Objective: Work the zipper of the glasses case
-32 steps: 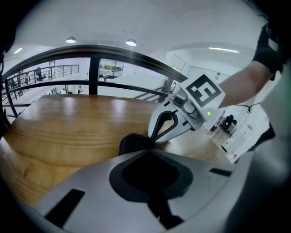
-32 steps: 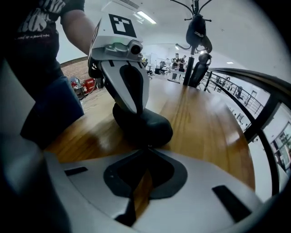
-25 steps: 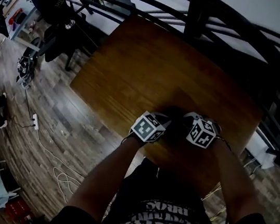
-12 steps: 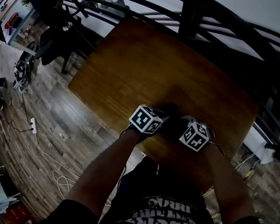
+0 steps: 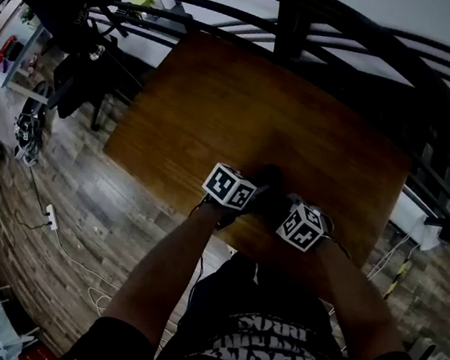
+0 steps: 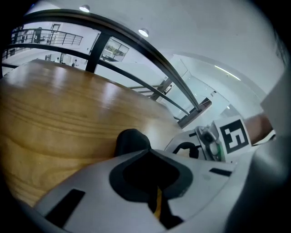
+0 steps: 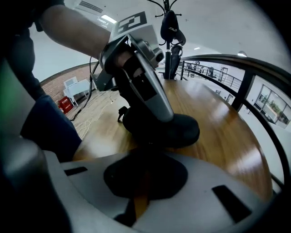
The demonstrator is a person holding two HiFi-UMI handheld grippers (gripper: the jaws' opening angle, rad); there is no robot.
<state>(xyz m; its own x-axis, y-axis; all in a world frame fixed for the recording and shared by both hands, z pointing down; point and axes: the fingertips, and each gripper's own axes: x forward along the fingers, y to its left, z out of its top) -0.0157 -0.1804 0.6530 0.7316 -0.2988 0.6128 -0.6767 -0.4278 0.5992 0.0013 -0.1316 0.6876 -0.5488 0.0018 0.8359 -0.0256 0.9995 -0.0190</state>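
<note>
Compared with one second ago, the right gripper (image 7: 145,157) has drawn back toward the person. In the head view it now sits lower than the left gripper (image 6: 150,157), where the two were level before. The table also lies further left in that view.

Item under work: one black rounded glasses case (image 5: 269,180), smooth and dome-shaped. It lies flat near the table's near edge, between the two grippers. Its zipper cannot be made out in any view.

Left gripper: jaws closed to a narrow slit, with the case's end rising directly from between their tips. The right gripper view shows its grey finger bearing down on the case.

Right gripper: jaws likewise closed to a thin slit, tips against the case's near side. Whether they pinch a zipper pull cannot be told.

Surface: rectangular brown wooden table (image 5: 222,90), glossy, with visible grain.

Room: wood-plank floor (image 5: 79,194) with white cables (image 5: 71,244) trailing across it. A dark curved metal railing (image 5: 358,35) runs beyond the table's far side.

Pose: the left forearm (image 5: 164,267) and right forearm (image 5: 350,297) both reach forward and converge on the case. The grippers' marker cubes sit close together, with a small gap between them.
</note>
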